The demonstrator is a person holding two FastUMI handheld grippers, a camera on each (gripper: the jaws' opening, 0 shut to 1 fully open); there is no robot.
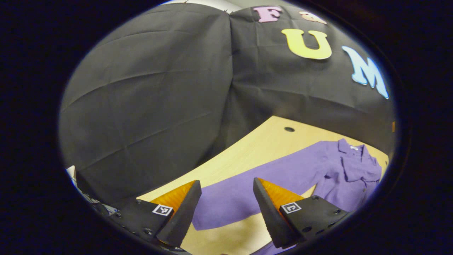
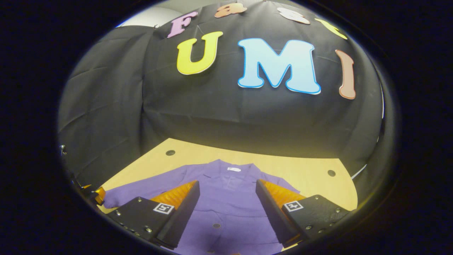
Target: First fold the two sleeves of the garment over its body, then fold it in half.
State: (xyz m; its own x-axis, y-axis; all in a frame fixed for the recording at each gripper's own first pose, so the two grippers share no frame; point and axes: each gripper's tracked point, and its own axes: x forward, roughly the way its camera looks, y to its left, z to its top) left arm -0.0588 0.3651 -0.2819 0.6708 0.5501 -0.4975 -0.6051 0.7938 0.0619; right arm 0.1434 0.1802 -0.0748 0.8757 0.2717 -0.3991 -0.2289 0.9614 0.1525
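In the left gripper view, the left claw (image 1: 226,198) hangs spread wide with nothing between its fingers, above the cuff end of one long sleeve (image 1: 247,193) of the purple garment (image 1: 348,170). The garment lies flat on the pale wooden desk (image 1: 247,148), collar toward the black cloth wall, the sleeve stretched straight out from the body. The fabric looks thin, soft and limp, so it should be light and will sag and drag when lifted; the cuff is the sensible place to pinch.

In the right gripper view, the right claw (image 2: 227,202) is likewise spread and empty, poised over the garment's buttoned front, the collar (image 2: 231,170) lying beyond its fingers. The other sleeve seems to run off behind the right-hand finger, though it is mostly hidden.
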